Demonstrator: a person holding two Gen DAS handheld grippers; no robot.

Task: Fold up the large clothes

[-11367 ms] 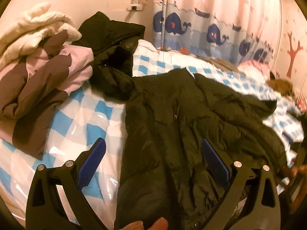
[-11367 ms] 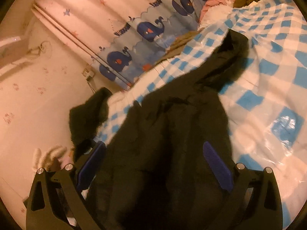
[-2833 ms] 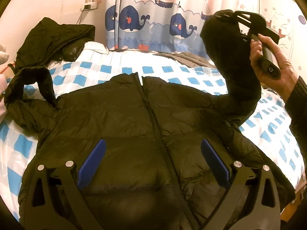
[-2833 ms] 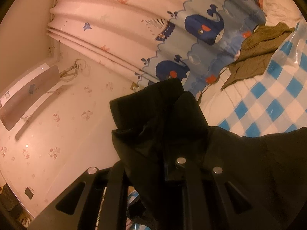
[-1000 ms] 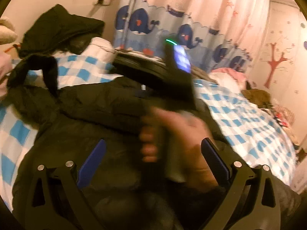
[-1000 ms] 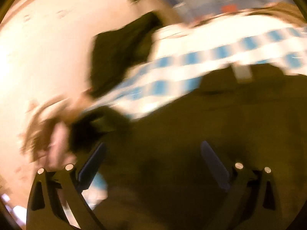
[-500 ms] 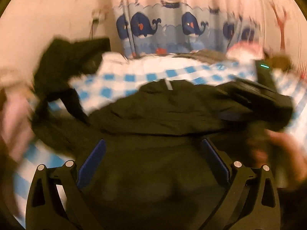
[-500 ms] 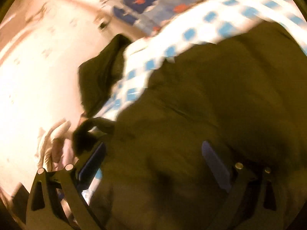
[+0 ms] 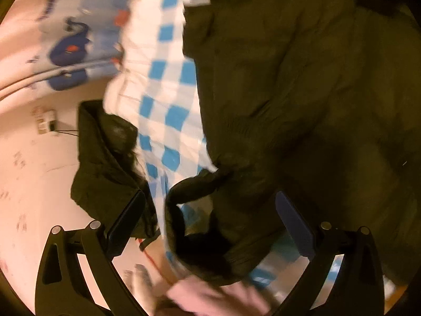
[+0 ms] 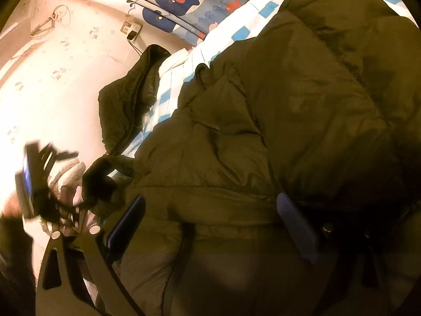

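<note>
Left wrist view: left gripper jaws wide apart over sleeve cuff of dark olive puffer jacket lying on blue-checked bedsheet. Right gripper also spread, holding nothing. Risk: slick padding slips, sleeve fold bunches.

**Both grippers spread wide, nothing between the pads**

In the left wrist view the left gripper points forward with its two black fingers far apart, blue pads facing inward and clamping nothing. The frame is blurred. In the right wrist view the right gripper is likewise spread wide, blue pads bare. At that view's left edge the left gripper shows from outside, blurred, raised and tilted, with a sliver of the hand holding it just visible below
</note>
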